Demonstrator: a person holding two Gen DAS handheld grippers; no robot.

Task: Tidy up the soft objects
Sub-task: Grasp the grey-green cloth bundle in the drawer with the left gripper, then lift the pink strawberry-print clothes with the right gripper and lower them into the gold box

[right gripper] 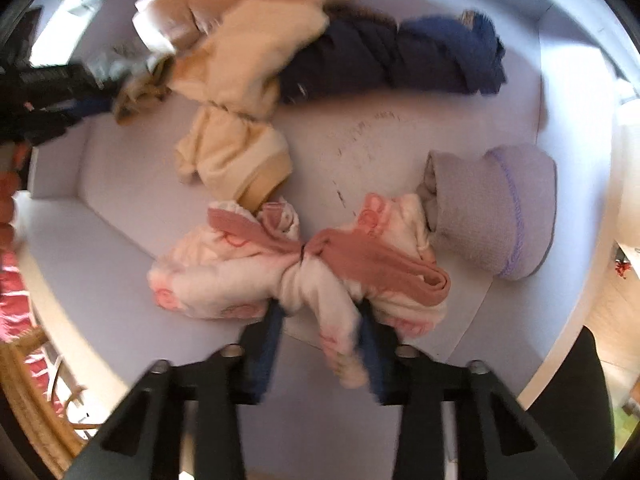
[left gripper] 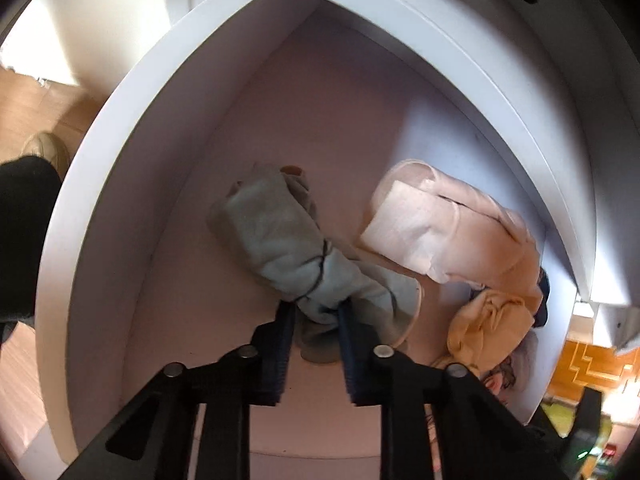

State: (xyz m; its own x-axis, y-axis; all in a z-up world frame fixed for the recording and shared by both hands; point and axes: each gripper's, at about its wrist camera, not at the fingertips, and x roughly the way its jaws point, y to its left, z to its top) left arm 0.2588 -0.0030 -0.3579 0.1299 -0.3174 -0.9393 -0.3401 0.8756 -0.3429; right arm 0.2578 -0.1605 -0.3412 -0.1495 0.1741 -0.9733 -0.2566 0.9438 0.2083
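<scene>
In the left wrist view my left gripper (left gripper: 316,312) is shut on a grey-green bundled sock pair (left gripper: 280,236) tied with a dark band, held over the floor of a white drawer (left gripper: 168,168). A pale pink folded garment (left gripper: 448,228) and a yellow bundle (left gripper: 484,328) lie at the drawer's right. In the right wrist view my right gripper (right gripper: 320,312) is shut on a pink-and-white knotted sock bundle (right gripper: 304,264) resting on the drawer floor. Cream socks (right gripper: 236,160), a navy bundle (right gripper: 400,60) and a lilac rolled pair (right gripper: 492,208) lie around it.
The drawer's white walls (right gripper: 560,80) curve around the clothes. A wicker basket (right gripper: 28,380) with red cloth is at the left edge of the right wrist view. Wooden floor (left gripper: 36,104) and a person's dark leg (left gripper: 24,232) show left of the drawer.
</scene>
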